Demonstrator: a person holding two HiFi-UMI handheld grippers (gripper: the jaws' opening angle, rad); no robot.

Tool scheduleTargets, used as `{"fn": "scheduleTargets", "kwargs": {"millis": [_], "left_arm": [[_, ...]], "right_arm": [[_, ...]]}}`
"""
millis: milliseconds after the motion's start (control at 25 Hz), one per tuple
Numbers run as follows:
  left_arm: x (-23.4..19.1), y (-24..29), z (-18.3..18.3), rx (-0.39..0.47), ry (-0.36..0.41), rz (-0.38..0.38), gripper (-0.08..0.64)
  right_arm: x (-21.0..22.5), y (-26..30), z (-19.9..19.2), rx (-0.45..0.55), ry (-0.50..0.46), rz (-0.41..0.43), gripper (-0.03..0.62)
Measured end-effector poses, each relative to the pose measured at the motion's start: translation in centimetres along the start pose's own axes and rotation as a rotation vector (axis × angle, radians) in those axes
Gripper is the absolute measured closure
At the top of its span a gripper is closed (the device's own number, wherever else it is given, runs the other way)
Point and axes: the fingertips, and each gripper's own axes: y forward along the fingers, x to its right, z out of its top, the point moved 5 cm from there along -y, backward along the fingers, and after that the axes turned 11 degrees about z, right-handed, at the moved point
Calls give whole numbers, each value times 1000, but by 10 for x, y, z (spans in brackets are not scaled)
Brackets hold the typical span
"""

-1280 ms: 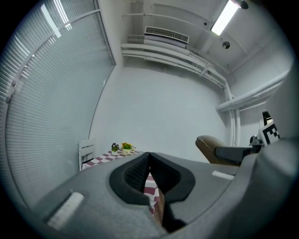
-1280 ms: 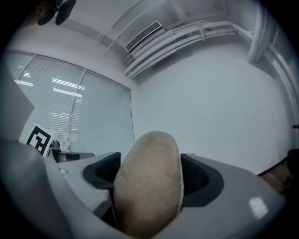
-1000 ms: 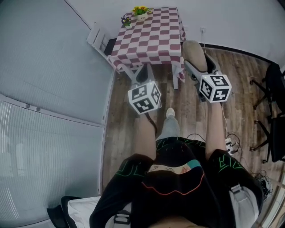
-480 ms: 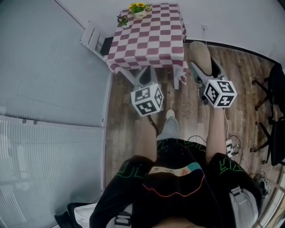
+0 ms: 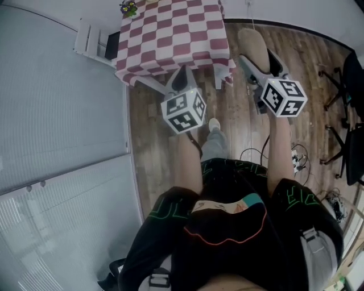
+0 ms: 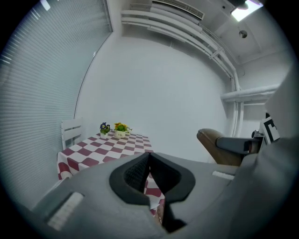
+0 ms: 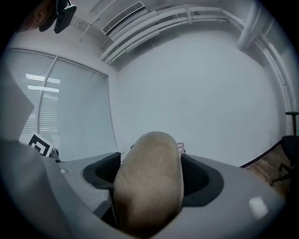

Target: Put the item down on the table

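Note:
A table with a red-and-white checked cloth (image 5: pixel 170 34) stands ahead on the wooden floor; the left gripper view shows it too (image 6: pixel 105 150). My right gripper (image 5: pixel 259 57) is shut on a tan, rounded oblong item (image 5: pixel 253 46), held in the air to the right of the table's near corner. In the right gripper view the item (image 7: pixel 149 182) fills the gap between the jaws (image 7: pixel 149 179). My left gripper (image 5: pixel 179 77) is shut with nothing in it, its tips just short of the table's near edge; its jaws (image 6: pixel 148 173) meet in its own view.
A small pot of flowers (image 5: pixel 128 7) sits at the table's far left corner. A white chair (image 5: pixel 91 41) stands left of the table by the blinds. Black office chairs (image 5: pixel 350 108) and floor cables (image 5: pixel 296 163) lie to the right. The person's shoe (image 5: pixel 214 125) is below the grippers.
The table has slid up and to the left in the head view as the person moves closer. Both grippers stay out in front, the right still holding the item.

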Motion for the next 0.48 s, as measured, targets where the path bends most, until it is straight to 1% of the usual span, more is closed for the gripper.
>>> {"fn": "scheduleTargets", "kwargs": {"millis": [200,320,480], "left_arm": [[-15,49,12,-11,-70,1,551],[-29,73,19,-4,-97,7,551],[-52,101,19,6,-138,56,551]], "right_arm": [[11,48,28,-25,-56,4,189],[13,73,33,-30,-66,10,189],[17,100,38,-37,-98,18,189]]}}
